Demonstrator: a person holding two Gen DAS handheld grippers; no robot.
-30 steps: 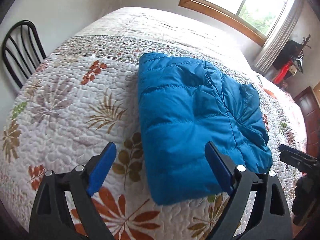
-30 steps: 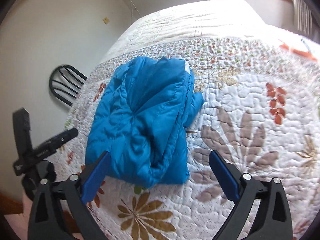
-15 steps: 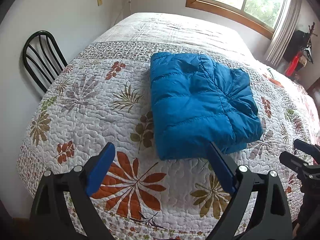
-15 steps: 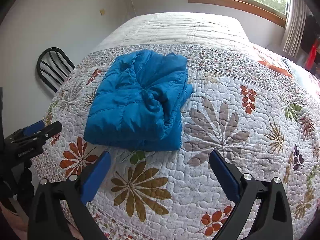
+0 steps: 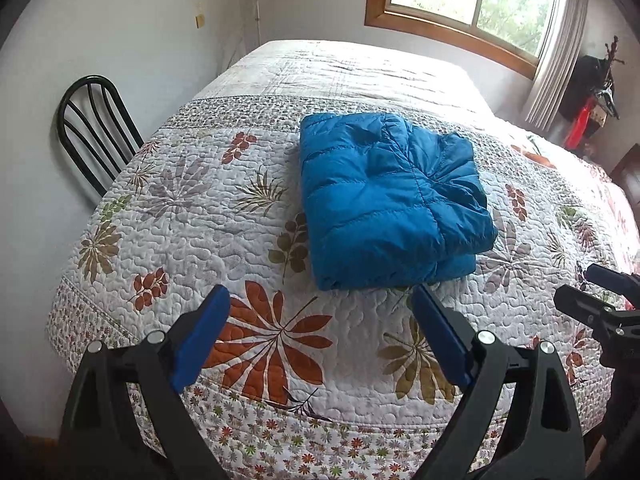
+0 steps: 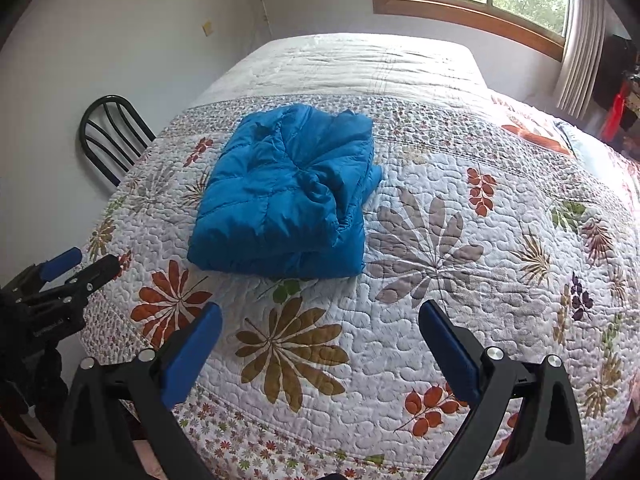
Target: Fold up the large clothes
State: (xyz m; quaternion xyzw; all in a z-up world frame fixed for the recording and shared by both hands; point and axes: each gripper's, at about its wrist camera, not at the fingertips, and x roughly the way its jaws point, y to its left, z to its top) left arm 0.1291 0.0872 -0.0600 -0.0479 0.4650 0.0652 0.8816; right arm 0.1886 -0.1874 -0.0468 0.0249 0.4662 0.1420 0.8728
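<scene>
A blue puffer jacket (image 5: 384, 200) lies folded into a thick rectangle on the floral quilted bed (image 5: 248, 264); the right wrist view shows the same jacket (image 6: 288, 200) left of centre. My left gripper (image 5: 320, 304) hangs open near the bed's front edge, short of the jacket, with nothing between its blue pads. My right gripper (image 6: 320, 320) is open too, also back from the jacket and empty. Each gripper shows at the edge of the other's view: the right gripper (image 5: 600, 304), the left gripper (image 6: 60, 280).
A black metal chair (image 5: 96, 128) stands against the wall left of the bed. A wood-framed window (image 5: 472, 4) with a curtain (image 5: 552, 56) is behind the bed. Dark and red items (image 5: 592, 96) sit at the far right. The quilt around the jacket lies flat.
Both grippers have drawn back and up from the jacket; it now looks smaller and farther away. Both stayed open. The jacket has not moved.
</scene>
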